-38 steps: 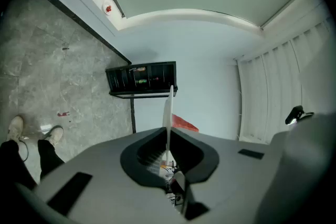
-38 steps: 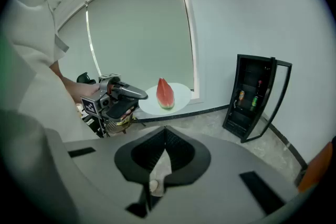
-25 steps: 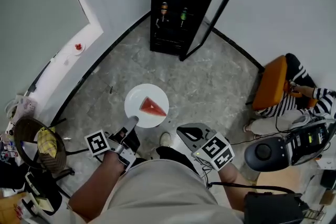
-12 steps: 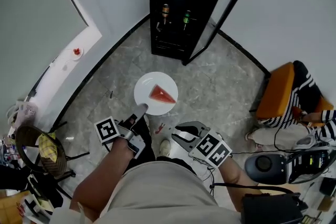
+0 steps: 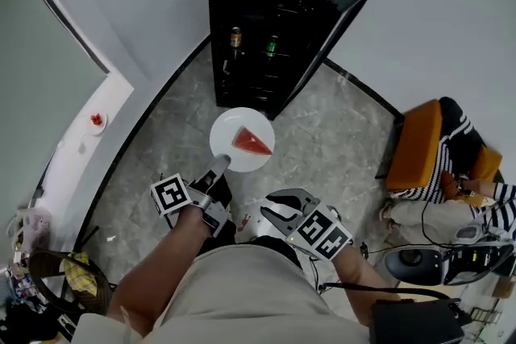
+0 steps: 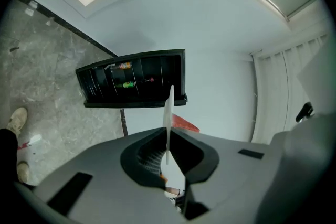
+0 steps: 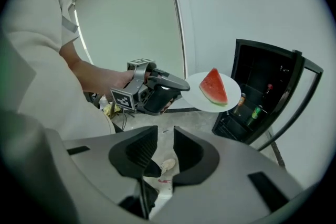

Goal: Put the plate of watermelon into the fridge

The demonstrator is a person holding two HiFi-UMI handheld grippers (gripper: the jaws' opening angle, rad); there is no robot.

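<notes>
A white plate (image 5: 234, 151) carries a red watermelon wedge (image 5: 251, 142). My left gripper (image 5: 219, 166) is shut on the plate's near rim and holds it level over the floor, just in front of the black fridge (image 5: 266, 12). The fridge door (image 5: 343, 28) stands open to the right. In the left gripper view the plate (image 6: 168, 113) shows edge-on between the jaws, with the watermelon (image 6: 184, 123) behind it. The right gripper view shows plate (image 7: 231, 99), wedge (image 7: 214, 86) and left gripper (image 7: 173, 84). My right gripper (image 5: 278, 213) is open and empty, low beside me.
Bottles (image 5: 235, 37) stand on the fridge shelves. A person sits on an orange chair (image 5: 415, 145) at the right. A white ledge (image 5: 89, 141) along the left wall bears a small dish (image 5: 97, 121). A cluttered stand (image 5: 56, 278) is at the lower left.
The plate, held in my left gripper, has come closer to the open fridge as I stepped forward. The right gripper stays low and empty.
</notes>
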